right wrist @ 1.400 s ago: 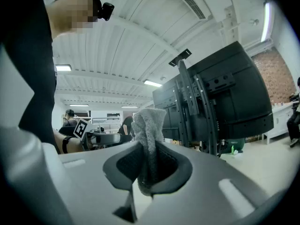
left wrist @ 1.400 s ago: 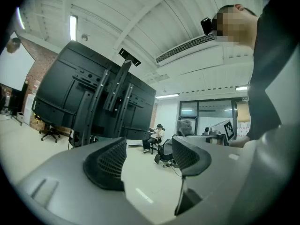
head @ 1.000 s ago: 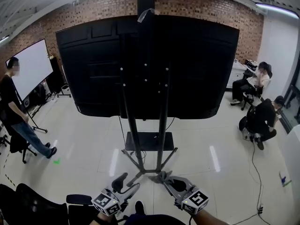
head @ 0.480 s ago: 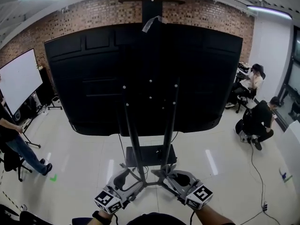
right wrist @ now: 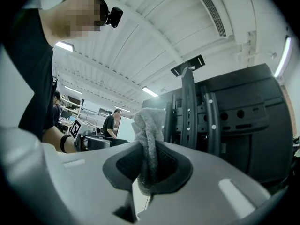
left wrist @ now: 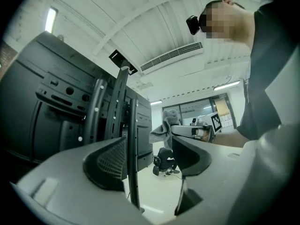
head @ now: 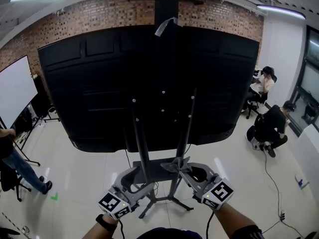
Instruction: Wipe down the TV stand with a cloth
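1. Stand orientation: the TV stand [head: 141, 148] is seen upright, its two posts rising from the floor [head: 89, 173], long axis vertical. A black TV [head: 99, 83] is carried on them, its back turned toward the head camera.
2. A grey cloth [right wrist: 147, 125] is clamped between the closed jaws of the right gripper [right wrist: 147, 168]. It is bunched into a strip lying along the jaws, with the free end projecting past the tips.
3. In the head view the cloth is held at the stand's right post, below the TV; contact cannot be confirmed.
4. Jaws of the left gripper [left wrist: 150, 149] are held apart. The stand's left post is seen between them, just beside one pad.
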The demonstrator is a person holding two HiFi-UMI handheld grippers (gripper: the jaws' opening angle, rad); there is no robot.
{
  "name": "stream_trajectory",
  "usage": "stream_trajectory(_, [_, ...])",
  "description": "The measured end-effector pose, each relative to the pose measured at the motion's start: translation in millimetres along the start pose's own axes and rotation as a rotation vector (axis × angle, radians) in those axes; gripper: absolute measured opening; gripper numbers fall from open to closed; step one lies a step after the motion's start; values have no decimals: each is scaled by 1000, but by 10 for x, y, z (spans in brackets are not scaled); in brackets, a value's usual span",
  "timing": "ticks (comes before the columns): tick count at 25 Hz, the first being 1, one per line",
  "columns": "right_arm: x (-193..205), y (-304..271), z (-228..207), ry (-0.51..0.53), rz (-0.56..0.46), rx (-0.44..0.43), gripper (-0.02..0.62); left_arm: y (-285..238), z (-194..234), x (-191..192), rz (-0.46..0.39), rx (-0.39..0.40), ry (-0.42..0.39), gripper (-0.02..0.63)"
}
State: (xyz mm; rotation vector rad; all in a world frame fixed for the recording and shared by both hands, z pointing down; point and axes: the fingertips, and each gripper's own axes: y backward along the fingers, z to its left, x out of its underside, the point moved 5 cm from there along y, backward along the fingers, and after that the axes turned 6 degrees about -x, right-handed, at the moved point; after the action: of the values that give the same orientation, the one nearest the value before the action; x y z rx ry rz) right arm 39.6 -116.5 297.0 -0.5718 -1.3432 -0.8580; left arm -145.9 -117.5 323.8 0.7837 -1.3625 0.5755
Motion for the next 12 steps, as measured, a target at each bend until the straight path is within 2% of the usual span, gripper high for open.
stream_trajectory(8, [-796,-272,-533,203,-64,-53,34,-458,110,-783,-128,37,-97,331])
stream_trajectory(12, [-1237,-431,-761,335,-85,-56,35,-691,98,-1301,-189,52,-190,330])
